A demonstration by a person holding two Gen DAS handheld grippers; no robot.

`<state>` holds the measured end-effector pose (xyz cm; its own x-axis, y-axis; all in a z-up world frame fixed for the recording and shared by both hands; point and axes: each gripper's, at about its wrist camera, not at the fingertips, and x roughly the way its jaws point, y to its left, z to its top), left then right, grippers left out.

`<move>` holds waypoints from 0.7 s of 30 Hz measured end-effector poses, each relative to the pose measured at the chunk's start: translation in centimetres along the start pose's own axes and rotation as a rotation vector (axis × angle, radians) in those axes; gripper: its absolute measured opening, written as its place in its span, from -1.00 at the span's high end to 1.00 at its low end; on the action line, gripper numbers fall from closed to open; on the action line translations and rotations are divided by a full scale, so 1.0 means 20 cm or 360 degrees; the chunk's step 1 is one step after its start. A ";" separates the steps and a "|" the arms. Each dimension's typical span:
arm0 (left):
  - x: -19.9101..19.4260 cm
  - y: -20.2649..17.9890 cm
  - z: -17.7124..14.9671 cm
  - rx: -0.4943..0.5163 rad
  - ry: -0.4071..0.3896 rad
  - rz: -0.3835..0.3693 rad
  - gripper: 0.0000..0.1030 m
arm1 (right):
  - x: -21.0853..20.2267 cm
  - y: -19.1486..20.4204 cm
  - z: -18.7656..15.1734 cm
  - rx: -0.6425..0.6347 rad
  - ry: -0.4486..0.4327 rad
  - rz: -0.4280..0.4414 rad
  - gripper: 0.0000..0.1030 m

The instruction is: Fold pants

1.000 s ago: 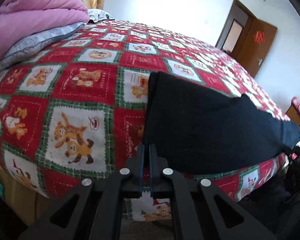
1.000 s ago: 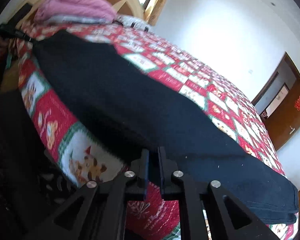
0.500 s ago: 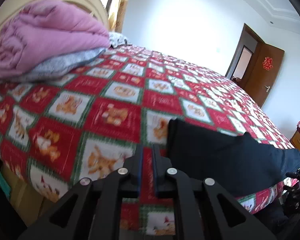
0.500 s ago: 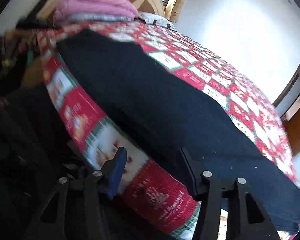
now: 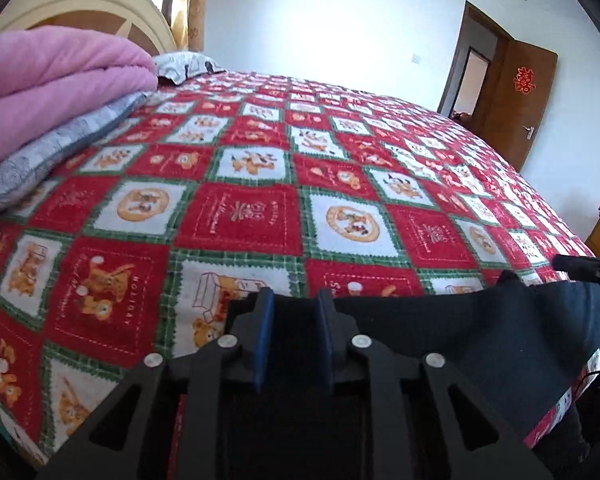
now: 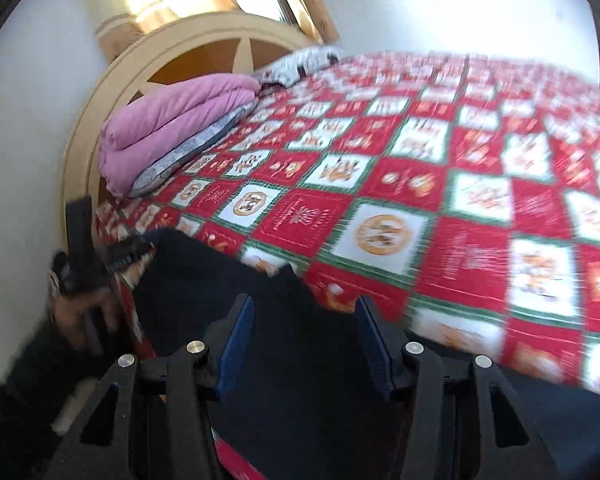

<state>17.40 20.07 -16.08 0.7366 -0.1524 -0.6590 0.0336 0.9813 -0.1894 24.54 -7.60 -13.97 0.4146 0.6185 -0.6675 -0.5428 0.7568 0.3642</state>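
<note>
Dark navy pants (image 5: 480, 340) lie flat along the near edge of the bed, folded into a long strip. My left gripper (image 5: 295, 300) hovers at their left end. Its jaws are opening, and the cloth shows in the gap with neither pad pressing on it. In the blurred right wrist view, my right gripper (image 6: 305, 308) stands open above the pants (image 6: 204, 272) and holds nothing. The right gripper's tip (image 5: 584, 270) pokes in at the far right of the left wrist view. A hand holds the left gripper (image 6: 84, 240) at the pants' far end.
A red, green and white checked cover (image 5: 240, 216) spreads over the whole bed. A folded pink quilt (image 5: 48, 92) on a grey pillow lies by the curved headboard (image 6: 96, 128). A brown door (image 5: 516, 96) stands open at the far right. The bed edge runs below the pants.
Both grippers were shut a second ago and have since opened. Both drew back and rose, so the pants now sit low in each view. The right view swung round towards the headboard.
</note>
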 end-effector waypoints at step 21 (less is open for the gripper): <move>-0.01 0.13 -0.08 -0.0228 -0.0172 0.0227 -0.47 | 0.26 -0.05 0.02 0.0022 0.0103 -0.0314 0.81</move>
<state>16.25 22.50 -17.54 0.7953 0.0078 -0.6061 -0.1667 0.9642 -0.2064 27.62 -5.02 -17.62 0.4640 0.4434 -0.7669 -0.4451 0.8652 0.2310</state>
